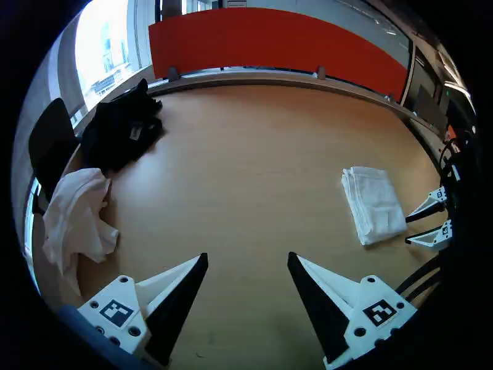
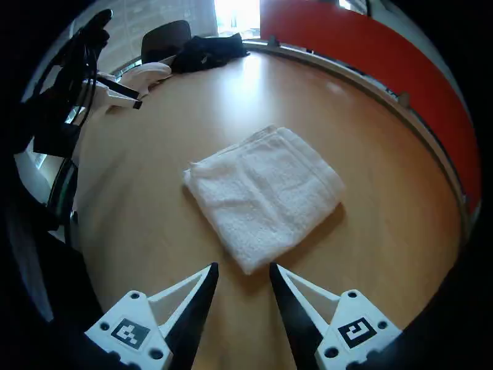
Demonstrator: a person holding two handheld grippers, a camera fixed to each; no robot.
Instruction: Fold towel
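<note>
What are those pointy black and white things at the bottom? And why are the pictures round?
Those pointy things are tongs. A person holds one pair in each hand. A little camera rides on each pair and looks out along its two fingers. Its lens sees very wide and bends the picture, so it comes out round.

One picture is taken from the left tongs, the other from the right tongs. Both pairs are open and hold nothing.

On the wooden table lies a folded white towel, with one corner just in front of the right tongs. Farther off lie a crumpled white cloth and a black garment. A red panel stands behind the table.
</note>
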